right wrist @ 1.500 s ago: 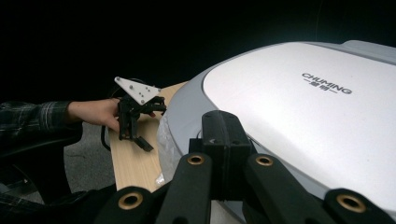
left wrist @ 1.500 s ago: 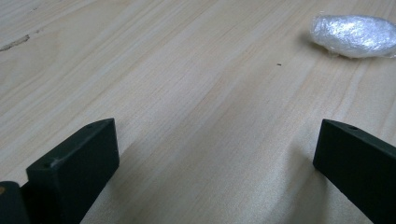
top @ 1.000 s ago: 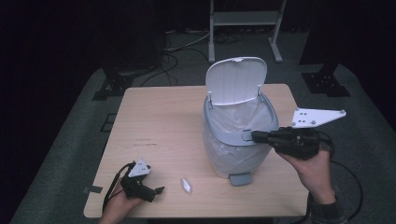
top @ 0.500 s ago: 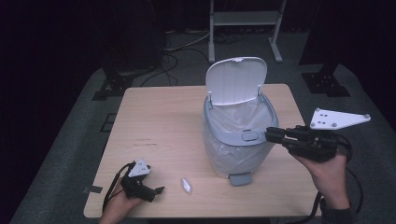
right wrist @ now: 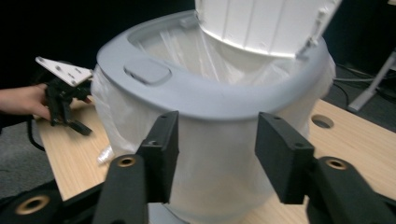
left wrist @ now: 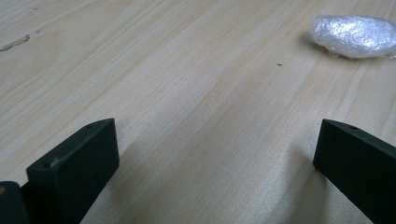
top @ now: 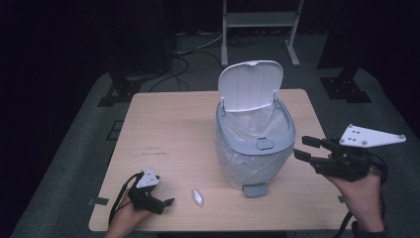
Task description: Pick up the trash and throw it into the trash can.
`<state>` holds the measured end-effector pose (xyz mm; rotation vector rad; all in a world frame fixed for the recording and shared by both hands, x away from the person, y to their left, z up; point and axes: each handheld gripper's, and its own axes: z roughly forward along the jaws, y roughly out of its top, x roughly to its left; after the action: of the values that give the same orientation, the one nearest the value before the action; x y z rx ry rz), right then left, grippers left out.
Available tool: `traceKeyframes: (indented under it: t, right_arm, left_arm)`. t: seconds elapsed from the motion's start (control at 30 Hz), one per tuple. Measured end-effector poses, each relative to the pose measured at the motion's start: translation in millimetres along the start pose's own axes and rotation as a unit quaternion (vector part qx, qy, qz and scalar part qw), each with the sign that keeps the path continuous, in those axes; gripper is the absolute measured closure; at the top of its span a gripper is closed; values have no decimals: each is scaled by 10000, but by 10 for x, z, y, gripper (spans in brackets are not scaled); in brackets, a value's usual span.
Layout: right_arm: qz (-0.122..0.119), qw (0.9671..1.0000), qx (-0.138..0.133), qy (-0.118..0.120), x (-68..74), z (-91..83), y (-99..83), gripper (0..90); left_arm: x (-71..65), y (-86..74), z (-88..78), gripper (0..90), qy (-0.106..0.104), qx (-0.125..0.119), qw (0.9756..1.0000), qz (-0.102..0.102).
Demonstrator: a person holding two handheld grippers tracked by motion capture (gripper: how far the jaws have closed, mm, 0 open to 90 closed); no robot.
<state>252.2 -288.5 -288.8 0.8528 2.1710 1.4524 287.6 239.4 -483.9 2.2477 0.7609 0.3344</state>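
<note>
A grey pedal bin [top: 252,148] stands mid-table with its white lid [top: 251,85] up and a clear liner bag inside. To its right my right gripper [top: 302,147] points at the bin, a short gap away. Its jaws have just been opening and nothing is between them; in the right gripper view [right wrist: 217,140] the bin's rim [right wrist: 196,95] lies just beyond them. Near the front left edge my left gripper [top: 166,204] rests low on the table, open and empty [left wrist: 219,140]. A small wad of clear plastic [top: 197,197] [left wrist: 355,36] lies ahead of it.
The wooden table [top: 168,129] has bare room on the left and behind the bin. A foot pedal [top: 255,189] juts from the bin's base toward the front edge. A white metal stand [top: 257,20] and cables are on the dark floor behind.
My right gripper has drawn back from the bin's front rim to the right and its jaws have parted. The left gripper and the wad have stayed put.
</note>
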Motion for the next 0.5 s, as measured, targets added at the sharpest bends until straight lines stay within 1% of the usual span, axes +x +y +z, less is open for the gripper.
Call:
traceKeyframes:
  t: [0.2,0.33,0.5]
  right_arm:
    - [34,9999,77,-117,-44,-18,-163,375]
    - [131,9996,137,-198,-82,-32,-266,333]
    - [209,9991,289,-245,-125,-7,-394,260]
  left_arm:
    - [-1,0,0,0,3,-1,10000,-3]
    - [-1,0,0,0,3,0,10000,-3]
    - [-1,0,-2,0,1,8,10000,-3]
